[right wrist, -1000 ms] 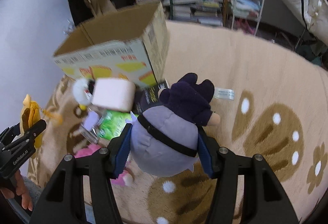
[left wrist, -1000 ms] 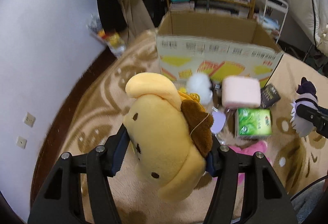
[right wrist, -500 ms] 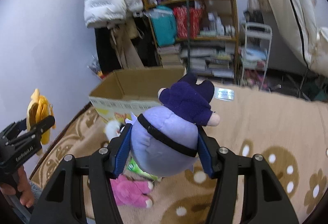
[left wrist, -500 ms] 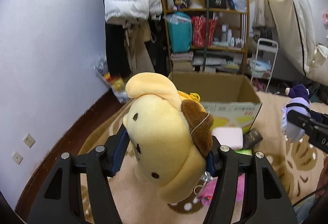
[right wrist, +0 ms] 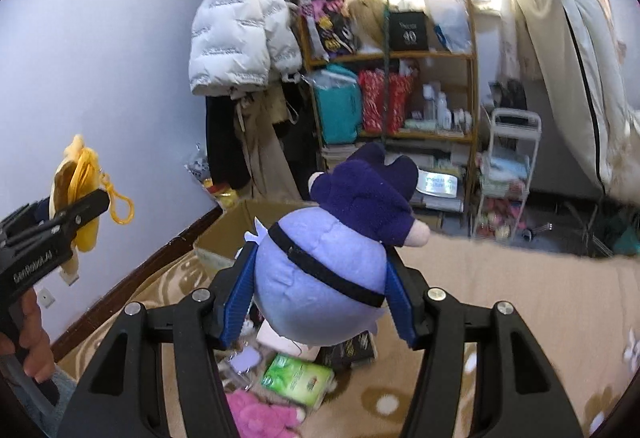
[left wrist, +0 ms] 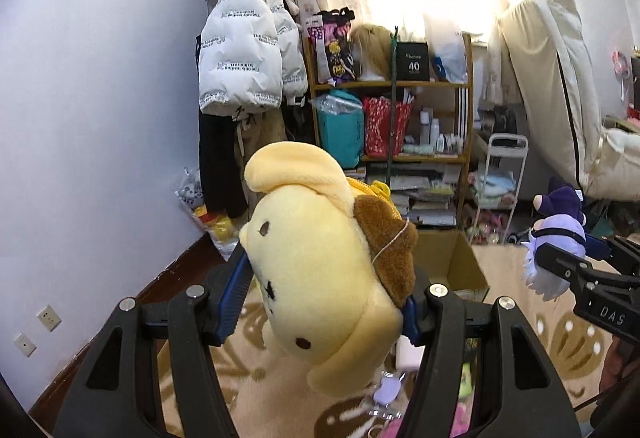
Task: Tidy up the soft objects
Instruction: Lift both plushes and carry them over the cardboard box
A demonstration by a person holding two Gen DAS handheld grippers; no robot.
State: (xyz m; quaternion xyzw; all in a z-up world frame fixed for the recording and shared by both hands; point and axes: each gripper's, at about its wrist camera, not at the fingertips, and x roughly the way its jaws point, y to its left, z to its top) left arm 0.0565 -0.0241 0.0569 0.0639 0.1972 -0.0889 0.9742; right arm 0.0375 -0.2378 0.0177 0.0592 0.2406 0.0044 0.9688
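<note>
My left gripper is shut on a yellow dog plush with a brown cap, held up in the air; its blue pads press both sides. My right gripper is shut on a lilac plush with a dark purple hood and a black band. An open cardboard box stands on the carpet beyond both toys, also seen as the box in the right wrist view. Each view catches the other gripper at its edge: the right gripper with the lilac plush, the left gripper with the yellow plush.
On the patterned carpet below lie a pink plush, a green packet, a pale pink block and a black box. A wooden shelf, a hanging white jacket, a small white cart and an upright mattress line the far wall.
Both grippers have risen and tilted up with their plush toys still gripped. The views now take in the shelf and window, and the box and floor items have dropped low in frame.
</note>
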